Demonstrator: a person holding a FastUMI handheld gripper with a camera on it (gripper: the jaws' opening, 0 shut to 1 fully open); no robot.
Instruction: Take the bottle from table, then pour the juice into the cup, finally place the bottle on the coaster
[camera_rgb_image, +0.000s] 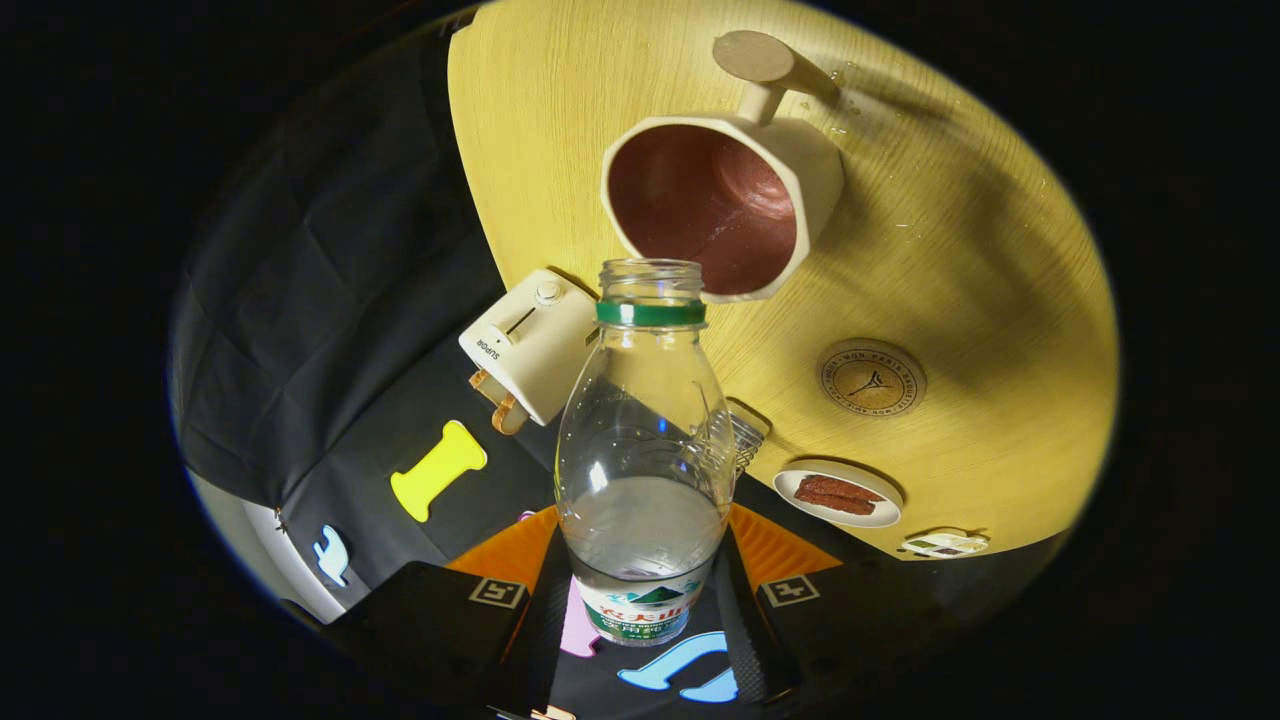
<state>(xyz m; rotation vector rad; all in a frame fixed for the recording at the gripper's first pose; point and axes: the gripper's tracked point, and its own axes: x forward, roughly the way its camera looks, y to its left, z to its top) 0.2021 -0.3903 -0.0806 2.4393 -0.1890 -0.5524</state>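
Note:
My gripper (640, 610) is shut on a clear plastic bottle (645, 440) with a green neck ring and no cap. The bottle is tilted, its open mouth just short of the rim of a cream cup (722, 200) with a brown inside and a side handle. Clear liquid sits low in the bottle near my fingers (545, 600). The cup stands on the round yellow wooden table (980, 230). A round brown coaster (871, 378) lies on the table beside the bottle's shoulder, nearer to me than the cup.
A cream toaster (530, 343) stands at the table's edge beside the bottle neck. A small white plate with brown food (838, 496) and a small white dish (944, 544) sit near the table rim. A wire piece (745, 432) shows behind the bottle.

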